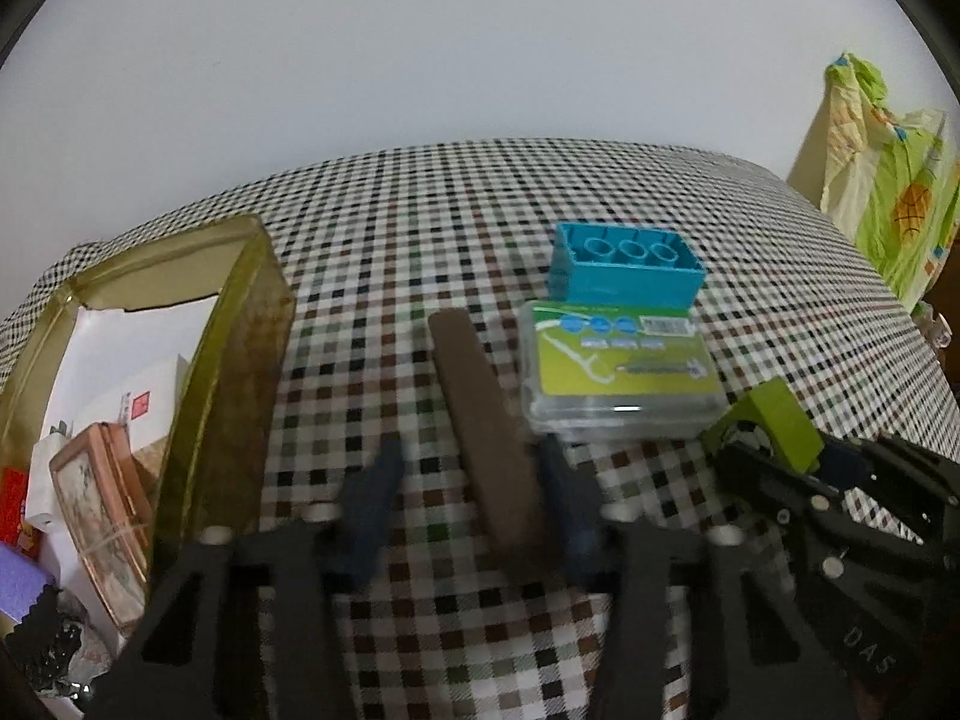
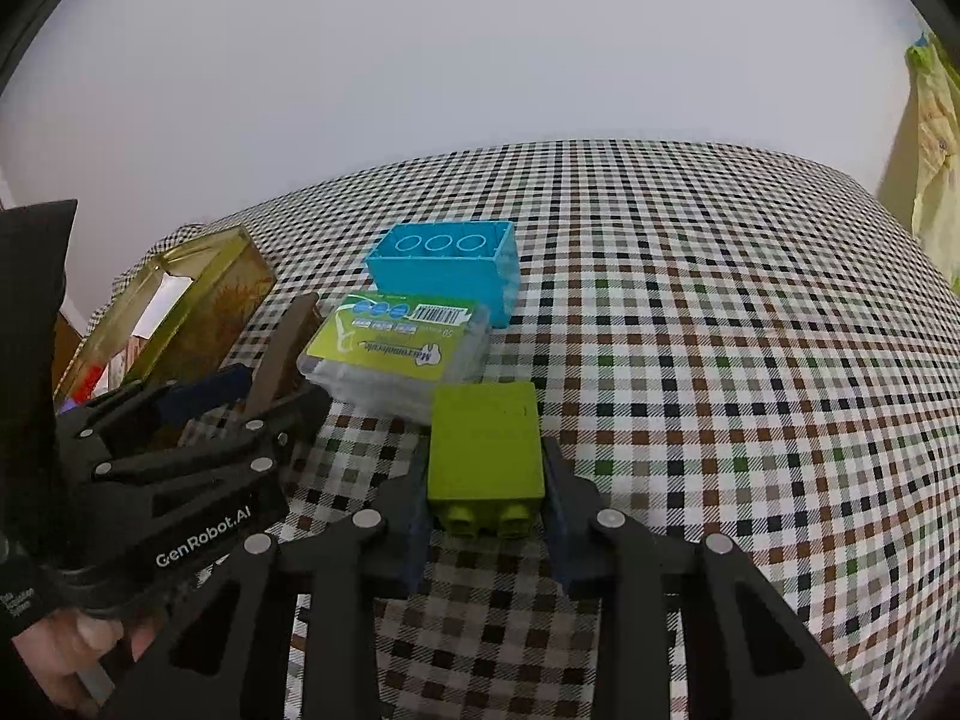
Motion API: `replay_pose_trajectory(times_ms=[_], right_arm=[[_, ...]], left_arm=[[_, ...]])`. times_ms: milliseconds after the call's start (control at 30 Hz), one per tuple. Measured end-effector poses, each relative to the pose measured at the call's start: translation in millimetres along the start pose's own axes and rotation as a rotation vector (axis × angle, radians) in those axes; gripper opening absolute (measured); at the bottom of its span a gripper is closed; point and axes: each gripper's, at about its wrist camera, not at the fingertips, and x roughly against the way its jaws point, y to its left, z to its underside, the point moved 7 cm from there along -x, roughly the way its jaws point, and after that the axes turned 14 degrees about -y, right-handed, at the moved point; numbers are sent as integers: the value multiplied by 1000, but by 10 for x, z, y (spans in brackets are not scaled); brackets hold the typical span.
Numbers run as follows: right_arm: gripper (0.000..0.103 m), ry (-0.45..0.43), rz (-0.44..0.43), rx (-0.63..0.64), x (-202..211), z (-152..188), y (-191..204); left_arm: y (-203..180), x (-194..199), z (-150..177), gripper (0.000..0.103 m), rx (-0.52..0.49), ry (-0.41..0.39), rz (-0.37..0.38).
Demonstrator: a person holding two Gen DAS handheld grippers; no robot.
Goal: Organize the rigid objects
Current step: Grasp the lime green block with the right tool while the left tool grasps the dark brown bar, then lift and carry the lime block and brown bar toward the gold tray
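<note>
My left gripper (image 1: pixel 474 480) is open around a long brown bar (image 1: pixel 486 420) lying on the checked tablecloth; the bar is near the right finger, with a gap on the left. My right gripper (image 2: pixel 486 480) is shut on a green toy brick (image 2: pixel 485 441), studs facing the camera, just above the cloth. A clear plastic case with a green label (image 1: pixel 618 372) (image 2: pixel 399 354) lies ahead, and a blue toy brick (image 1: pixel 624 267) (image 2: pixel 447 267), hollow side up, is behind it. The green brick shows in the left wrist view (image 1: pixel 774 426).
An open gold-edged box (image 1: pixel 180 372) (image 2: pixel 180 312) with cards and small items stands at the left. A green patterned cloth (image 1: pixel 888 180) hangs at the far right. The checked tablecloth (image 2: pixel 720 330) stretches right of the bricks.
</note>
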Motion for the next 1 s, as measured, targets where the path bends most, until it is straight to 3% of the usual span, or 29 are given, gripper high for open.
replay_pose_trajectory(times_ms=[67,333,600,1000], right_arm=[[35,-2,-4,-5,16,8,13],[34,-24,-18,-18,43,-20,23],[34,-134,-25,-22,270,-97,37],[34,-191,-42,-32,399,-136,61]], left_arm=[[-2,12,10,14,-9,-4,4],[52,135,15,14,-13,-48,21],[98,363,-50,13,-48,-151,-8],[169,561,-111,13,-5,-238,1]])
